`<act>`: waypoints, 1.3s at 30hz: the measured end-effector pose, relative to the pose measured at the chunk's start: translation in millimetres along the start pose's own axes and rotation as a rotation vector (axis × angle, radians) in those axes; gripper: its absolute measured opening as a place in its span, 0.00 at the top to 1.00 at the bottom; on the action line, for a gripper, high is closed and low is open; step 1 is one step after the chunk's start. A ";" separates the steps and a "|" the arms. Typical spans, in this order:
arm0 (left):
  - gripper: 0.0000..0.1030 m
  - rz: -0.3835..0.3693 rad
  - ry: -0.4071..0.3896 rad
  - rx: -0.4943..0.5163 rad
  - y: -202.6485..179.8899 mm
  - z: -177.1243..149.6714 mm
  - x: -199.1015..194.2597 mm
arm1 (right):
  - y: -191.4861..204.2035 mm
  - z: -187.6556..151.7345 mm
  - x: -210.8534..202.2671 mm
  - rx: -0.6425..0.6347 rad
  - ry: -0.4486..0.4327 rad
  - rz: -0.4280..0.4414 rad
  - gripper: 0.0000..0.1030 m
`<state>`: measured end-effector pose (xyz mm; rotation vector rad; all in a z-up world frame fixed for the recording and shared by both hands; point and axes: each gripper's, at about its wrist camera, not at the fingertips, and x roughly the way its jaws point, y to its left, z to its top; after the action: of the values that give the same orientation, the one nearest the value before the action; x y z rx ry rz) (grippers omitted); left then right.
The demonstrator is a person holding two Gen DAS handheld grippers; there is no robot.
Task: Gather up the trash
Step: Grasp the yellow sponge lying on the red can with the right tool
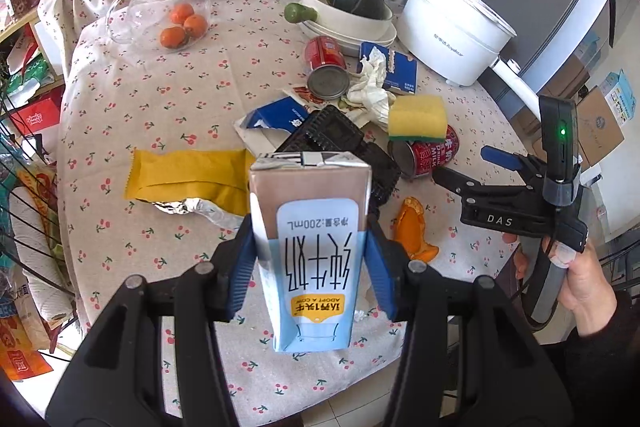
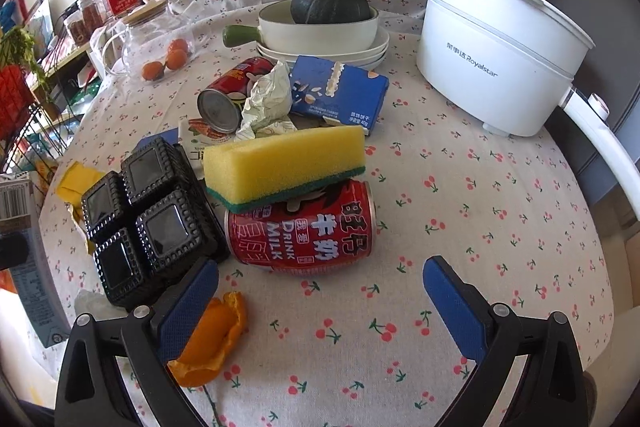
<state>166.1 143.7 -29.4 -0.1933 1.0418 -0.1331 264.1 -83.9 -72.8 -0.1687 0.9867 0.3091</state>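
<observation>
the left gripper (image 1: 310, 251) was clamped on the milk carton (image 1: 312, 247), held upside down above the worktop (image 1: 120, 99) near its 6 o'clock edge. the right gripper (image 2: 320, 299) stood wide and empty, the red milk can (image 2: 302, 227) just ahead at 12 o'clock, a sponge (image 2: 286, 163) resting on it (tilted). nudging the can could tip the sponge off or roll the can away; the orange peel (image 2: 212, 339) by the left finger might snag, and any leftover milk could drip.
</observation>
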 end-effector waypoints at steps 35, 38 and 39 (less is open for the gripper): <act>0.49 -0.041 -0.017 -0.052 11.8 -0.6 -12.7 | -12.3 51.6 -2.1 0.312 -0.041 0.045 0.74; 0.49 -0.057 -0.016 -0.051 7.0 -1.6 -13.4 | -14.3 51.0 -16.0 0.295 -0.060 0.064 0.76; 0.48 -0.061 -0.016 -0.049 4.9 -2.2 -13.4 | -15.6 50.9 -21.0 0.294 -0.067 0.070 0.76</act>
<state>157.5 150.9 -20.3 -0.2698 1.0243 -0.1610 298.8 -88.2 -27.5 0.1427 0.9619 0.2287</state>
